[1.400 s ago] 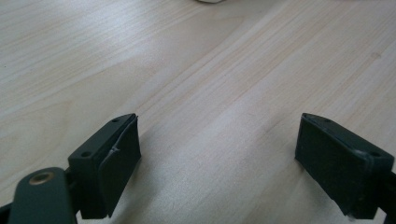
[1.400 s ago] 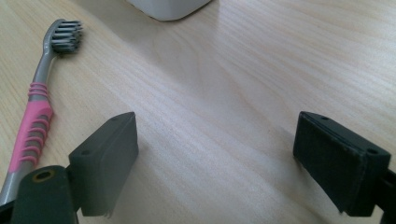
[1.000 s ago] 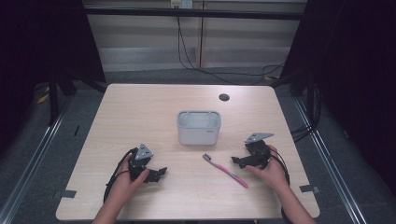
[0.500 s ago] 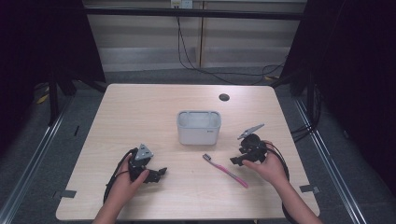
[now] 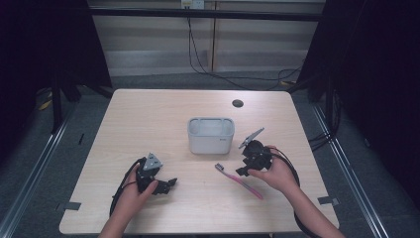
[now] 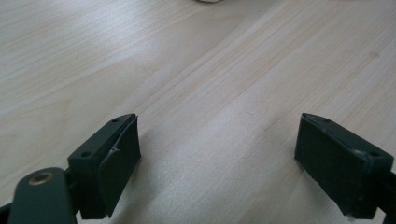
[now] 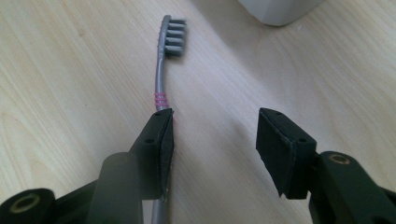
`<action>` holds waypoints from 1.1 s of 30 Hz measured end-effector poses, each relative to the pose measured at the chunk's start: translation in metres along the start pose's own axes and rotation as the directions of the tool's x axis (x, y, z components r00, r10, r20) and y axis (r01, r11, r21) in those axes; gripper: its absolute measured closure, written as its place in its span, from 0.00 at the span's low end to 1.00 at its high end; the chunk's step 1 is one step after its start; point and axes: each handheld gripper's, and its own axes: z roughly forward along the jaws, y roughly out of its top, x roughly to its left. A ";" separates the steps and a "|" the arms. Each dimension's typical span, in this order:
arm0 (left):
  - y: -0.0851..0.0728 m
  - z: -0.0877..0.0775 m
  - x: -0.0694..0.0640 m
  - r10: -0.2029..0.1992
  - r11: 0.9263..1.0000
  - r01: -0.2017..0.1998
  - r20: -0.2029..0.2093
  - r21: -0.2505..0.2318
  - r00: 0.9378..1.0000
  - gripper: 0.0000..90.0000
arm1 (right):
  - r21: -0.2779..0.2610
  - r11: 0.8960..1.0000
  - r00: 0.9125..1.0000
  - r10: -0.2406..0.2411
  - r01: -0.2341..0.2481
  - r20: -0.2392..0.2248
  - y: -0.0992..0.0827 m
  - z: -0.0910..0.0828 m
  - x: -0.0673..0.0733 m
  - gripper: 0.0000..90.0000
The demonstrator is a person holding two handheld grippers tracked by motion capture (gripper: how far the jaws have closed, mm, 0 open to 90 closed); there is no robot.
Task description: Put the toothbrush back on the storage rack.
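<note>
High view: table [image 5: 148, 114] held a grey container [image 5: 210, 135] near centre and a toothbrush [image 5: 238, 179] lying flat in front of it, w/ bare wood all round. Left gripper [image 5: 168, 185] rested near the front edge, well apart from both. Right gripper [image 5: 242, 171] hovered over the toothbrush, just beside the container's right corner.

Left gripper view: jaws stood wide apart, nothing between, bare wood ahead.

Right gripper view: jaws had just been closing, about half-way, not clenched; the toothbrush [image 7: 161, 88] ran under the left-hand pad, the gap itself was bare, container corner [image 7: 280, 11] at top edge.
</note>
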 end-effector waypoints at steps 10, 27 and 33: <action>0.000 0.000 0.000 -0.001 1.000 0.001 0.000 0.001 1.000 0.15 | 0.050 0.999 1.000 -0.009 0.010 -0.018 0.012 0.002 0.008 0.53; 0.000 0.000 0.000 0.001 1.000 -0.001 0.001 0.000 1.000 0.15 | 0.072 0.995 0.997 -0.062 0.065 -0.044 0.022 0.009 0.019 0.58; 0.000 0.000 0.000 0.001 1.000 -0.001 0.000 0.000 1.000 0.15 | 0.080 0.993 0.995 -0.081 0.086 -0.053 0.024 0.014 0.023 0.62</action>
